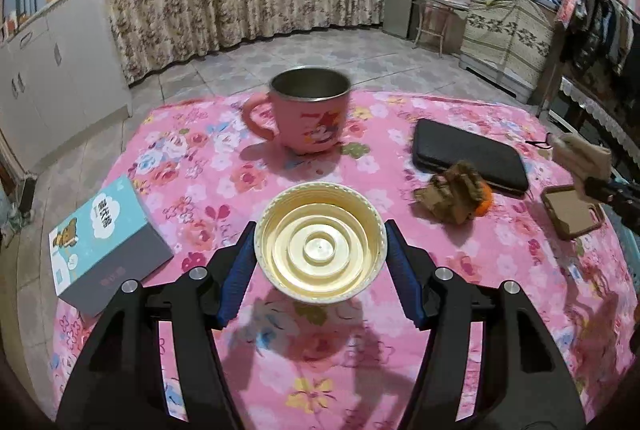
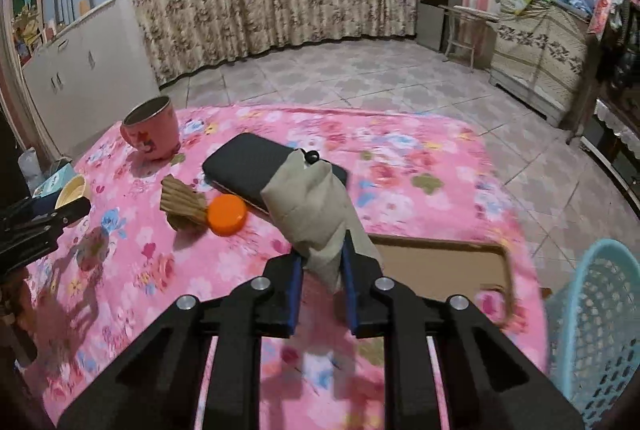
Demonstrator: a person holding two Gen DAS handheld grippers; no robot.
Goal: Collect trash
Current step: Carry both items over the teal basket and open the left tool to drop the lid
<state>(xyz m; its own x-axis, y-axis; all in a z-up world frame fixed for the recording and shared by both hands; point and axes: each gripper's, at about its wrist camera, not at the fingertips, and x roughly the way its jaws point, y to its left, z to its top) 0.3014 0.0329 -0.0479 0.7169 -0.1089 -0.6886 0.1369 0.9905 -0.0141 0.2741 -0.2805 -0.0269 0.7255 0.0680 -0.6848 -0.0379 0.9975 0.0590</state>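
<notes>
My left gripper (image 1: 320, 232) is shut on a cream round plastic lid (image 1: 320, 250), held by its rim a little above the pink floral cloth. The same lid (image 2: 74, 190) shows at the left edge of the right wrist view. My right gripper (image 2: 322, 256) is shut on a beige padded pouch (image 2: 316, 206), which stands up between the blue pads above the table. On the cloth lie an orange cap (image 2: 226, 215) and a crumpled brown cardboard scrap (image 2: 182, 206), touching each other. From the left wrist view the right gripper (image 1: 596, 182) with the pouch is at the far right.
A pink mug (image 1: 308, 114) stands at the table's far side. A black case (image 1: 472, 154) lies behind the scrap. A brown phone case (image 2: 440, 266) lies under the right gripper. A blue-and-grey box (image 1: 104, 242) lies left. A turquoise basket (image 2: 592, 310) stands beside the table's right edge.
</notes>
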